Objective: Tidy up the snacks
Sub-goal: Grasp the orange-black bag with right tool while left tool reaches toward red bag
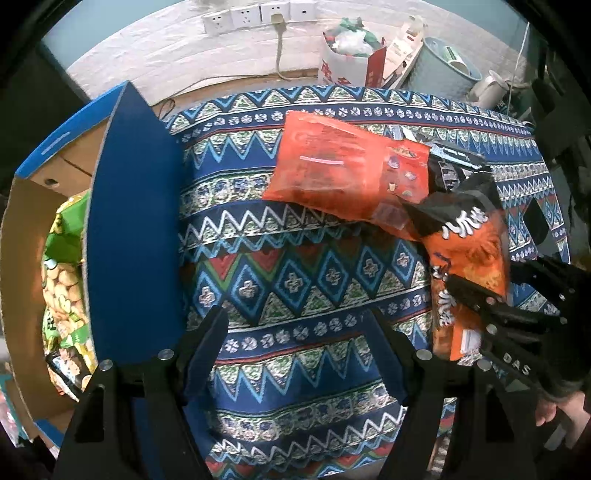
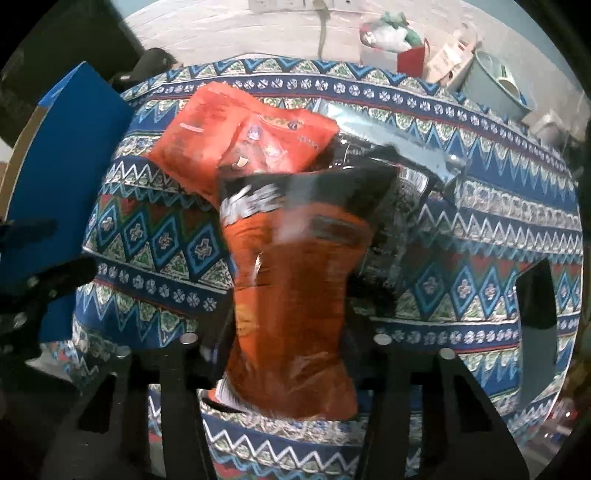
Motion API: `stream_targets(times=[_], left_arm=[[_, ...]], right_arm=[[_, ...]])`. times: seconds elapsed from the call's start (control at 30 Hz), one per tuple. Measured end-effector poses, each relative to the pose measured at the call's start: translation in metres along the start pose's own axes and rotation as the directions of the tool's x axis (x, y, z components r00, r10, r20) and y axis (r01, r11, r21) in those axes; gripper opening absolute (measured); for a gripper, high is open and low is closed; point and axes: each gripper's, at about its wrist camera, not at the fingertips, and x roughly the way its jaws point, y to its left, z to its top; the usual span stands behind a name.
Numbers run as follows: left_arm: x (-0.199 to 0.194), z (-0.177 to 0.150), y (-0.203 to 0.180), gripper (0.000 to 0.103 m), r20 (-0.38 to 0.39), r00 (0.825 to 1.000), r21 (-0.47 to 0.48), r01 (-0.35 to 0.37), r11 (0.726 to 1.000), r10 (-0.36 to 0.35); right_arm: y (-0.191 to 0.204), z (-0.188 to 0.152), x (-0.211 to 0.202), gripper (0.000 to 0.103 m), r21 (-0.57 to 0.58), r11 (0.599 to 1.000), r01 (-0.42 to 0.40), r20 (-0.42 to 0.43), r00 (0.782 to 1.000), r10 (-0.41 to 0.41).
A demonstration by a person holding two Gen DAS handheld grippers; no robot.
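My right gripper [image 2: 288, 295] is shut on an orange-and-black snack bag [image 2: 291, 280] and holds it above the patterned tablecloth; the bag [image 1: 465, 251] and that gripper [image 1: 480, 299] also show at the right of the left wrist view. A red-orange snack bag [image 1: 332, 173] lies on the cloth behind it, also in the right wrist view [image 2: 240, 136], with a dark silver-edged bag [image 2: 388, 155] beside it. My left gripper [image 1: 299, 325] is open and empty above the cloth. A blue cardboard box [image 1: 133, 229] at the left holds green snack bags [image 1: 62, 280].
The table under the patterned cloth [image 1: 295, 258] has its far edge near a white wall with sockets [image 1: 258, 14]. Behind the table stand a paper bag of rubbish [image 1: 347, 51] and a pale blue bin [image 1: 443, 62]. A dark chair back [image 2: 535, 295] is at the right.
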Motion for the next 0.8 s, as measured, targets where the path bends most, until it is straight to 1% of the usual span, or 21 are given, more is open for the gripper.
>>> stream_targets(times=[0.13, 0.27, 0.5, 0.63, 0.8], left_arm=[[0.002, 0.008, -0.008, 0.077, -0.006, 1.000, -0.003, 0.009, 1.000, -0.009], [0.003, 0.019, -0.016, 0.077, 0.000, 1.000, -0.012, 0.013, 1.000, -0.013], [0.012, 0.039, -0.023, 0.079, -0.007, 1.000, -0.069, 0.028, 0.997, -0.028], [0.023, 0.049, -0.025, 0.079, -0.022, 0.999, -0.114, 0.026, 0.993, -0.028], [0.040, 0.064, -0.031, 0.079, -0.063, 0.997, -0.151, 0.037, 0.988, -0.047]], right_arm=[[-0.017, -0.004, -0.011, 0.046, 0.011, 1.000, 0.006, 0.022, 1.000, -0.007], [-0.041, -0.005, -0.022, 0.046, 0.048, 0.999, 0.008, 0.044, 0.999, -0.010], [-0.074, 0.005, -0.038, 0.046, 0.088, 0.995, 0.054, 0.091, 0.994, -0.062], [-0.092, 0.010, -0.038, 0.046, 0.109, 0.990, 0.088, 0.090, 0.991, -0.098], [-0.103, 0.013, -0.027, 0.046, 0.133, 0.987, 0.092, 0.072, 0.992, -0.102]])
